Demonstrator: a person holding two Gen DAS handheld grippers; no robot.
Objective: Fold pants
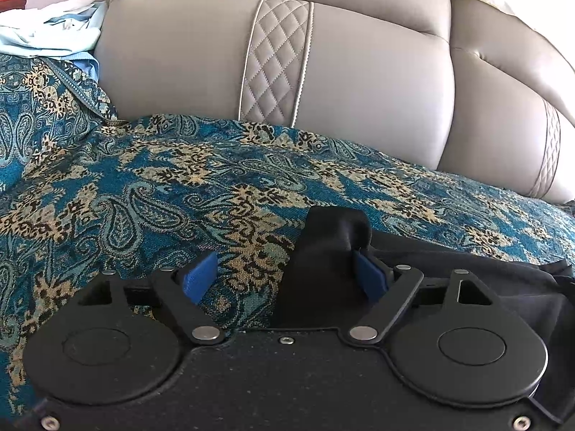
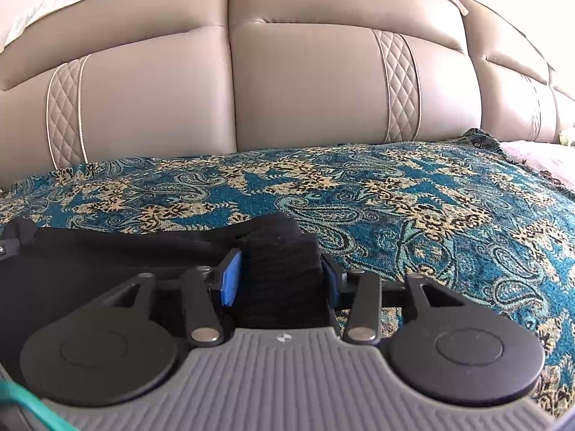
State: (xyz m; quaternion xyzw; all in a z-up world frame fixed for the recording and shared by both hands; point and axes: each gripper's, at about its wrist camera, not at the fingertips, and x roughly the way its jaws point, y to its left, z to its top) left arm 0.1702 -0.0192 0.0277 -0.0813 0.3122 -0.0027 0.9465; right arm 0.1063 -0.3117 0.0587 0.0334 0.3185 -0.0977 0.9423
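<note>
Left wrist view: the left gripper (image 1: 285, 274) points toward a grey padded sofa back (image 1: 359, 82), over a teal paisley throw (image 1: 143, 186). Its tongs stand wide. A raised fold of the black pants (image 1: 330, 248) lies against the blue pad (image 1: 370, 273) at 3 o'clock, while the other blue pad, at 9 o'clock, stands clear of the cloth over bare throw. More black fabric spreads toward 4 o'clock. Pale blue cloth (image 1: 54, 36) is heaped at 10 o'clock.

Right wrist view: the right gripper (image 2: 282, 276) faces the same sofa back (image 2: 305, 82) and throw (image 2: 431, 208). Its tongs are moderately apart, with a bunched ridge of the pants (image 2: 280, 262) filling the gap between them. Whether the pads press on it I cannot tell. The garment stretches away toward 9 o'clock.
</note>
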